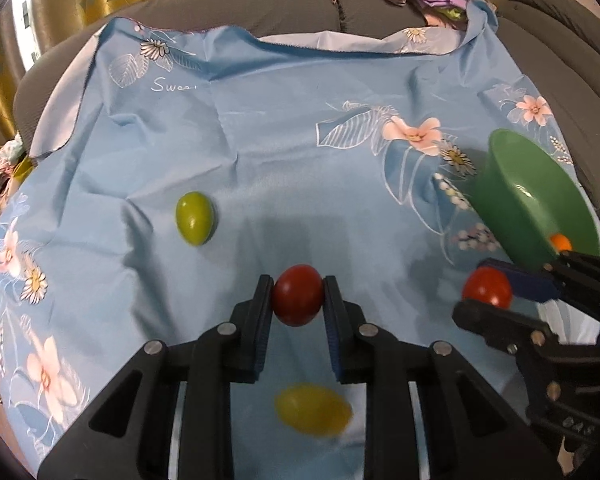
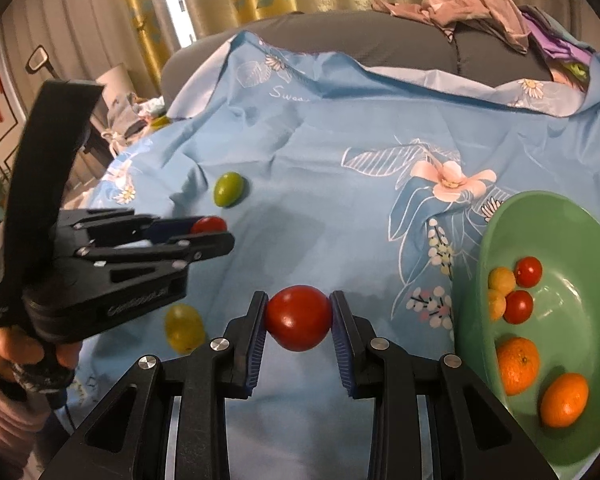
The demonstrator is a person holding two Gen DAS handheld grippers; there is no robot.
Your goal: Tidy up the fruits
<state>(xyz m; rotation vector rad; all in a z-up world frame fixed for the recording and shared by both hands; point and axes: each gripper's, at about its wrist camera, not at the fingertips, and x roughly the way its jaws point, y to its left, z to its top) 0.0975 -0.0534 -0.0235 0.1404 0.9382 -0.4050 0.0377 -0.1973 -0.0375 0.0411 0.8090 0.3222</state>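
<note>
Gripping a small red tomato between closed jaws, the left gripper holds it clear above the blue flowered cloth, and the right gripper clamps a second, slightly larger red tomato the same way, just left of the green bowl. Both tomatoes are smooth, round and glossy. On the cloth lie a green fruit, well apart and farther back, and a yellow-green one below the left gripper. Between them and the bowl the cloth is open, wrinkled and bare. Its far edge is folded back against a grey sofa heaped with clothes; its left edge drops off toward clutter. White script on the cloth reads "Swee", the rest hidden by a fold. Inside the bowl sit two oranges, two little red tomatoes and two pale yellow fruits, touching one another. The bowl's rim stands tilted at the cloth's right side. A hand grips the left gripper's handle.
</note>
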